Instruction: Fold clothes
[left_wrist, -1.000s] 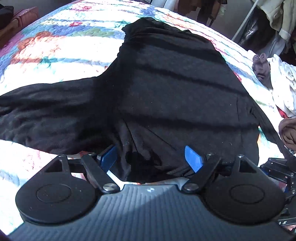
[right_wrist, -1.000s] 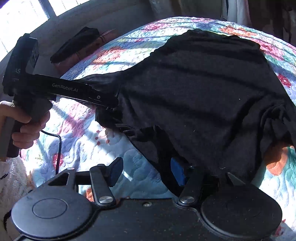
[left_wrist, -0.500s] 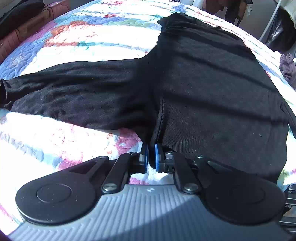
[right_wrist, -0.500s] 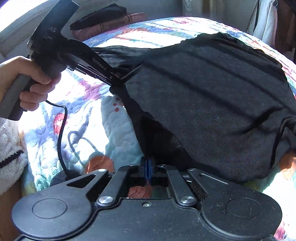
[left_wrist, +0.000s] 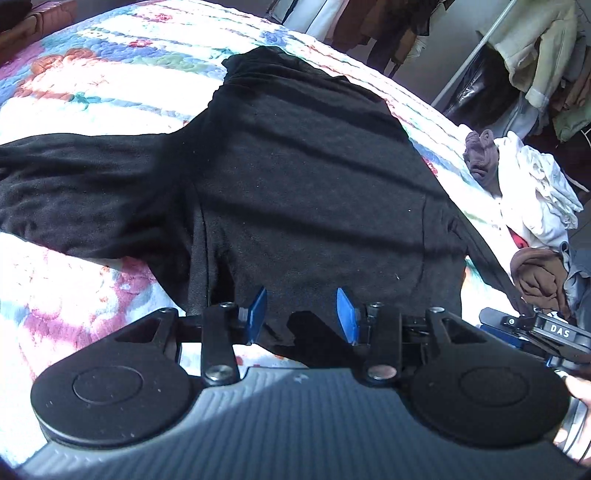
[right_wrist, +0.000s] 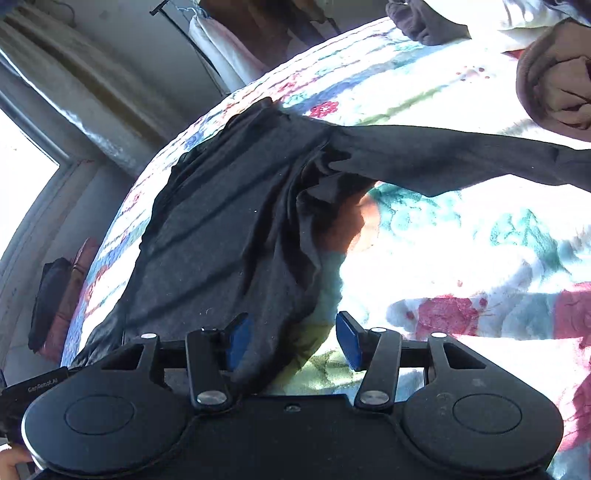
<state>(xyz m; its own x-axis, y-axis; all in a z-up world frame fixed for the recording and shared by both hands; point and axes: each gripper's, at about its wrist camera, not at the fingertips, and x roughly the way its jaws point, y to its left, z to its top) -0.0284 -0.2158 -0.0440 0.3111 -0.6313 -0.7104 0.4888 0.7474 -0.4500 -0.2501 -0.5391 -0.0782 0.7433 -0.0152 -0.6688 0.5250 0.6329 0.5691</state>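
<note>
A black long-sleeved top (left_wrist: 303, 177) lies spread flat on a floral quilt (left_wrist: 74, 280), one sleeve stretched out to the left. My left gripper (left_wrist: 301, 314) is open over the top's near edge, holding nothing. In the right wrist view the same top (right_wrist: 221, 240) lies at the left with its other sleeve (right_wrist: 443, 155) stretched to the right. My right gripper (right_wrist: 293, 339) is open at the top's near corner, its left blue pad over the cloth and its right pad over the quilt (right_wrist: 480, 258).
A heap of white, purple and brown clothes (left_wrist: 528, 192) lies at the bed's right side. A brown garment (right_wrist: 554, 74) lies beyond the sleeve. A clothes rack (left_wrist: 517, 55) stands behind the bed. The right gripper's body (left_wrist: 546, 332) shows at lower right.
Both grippers were shut on the top's near edge half a second ago; both have opened and let go. The top now lies flatter. The right wrist view has swung to the right.
</note>
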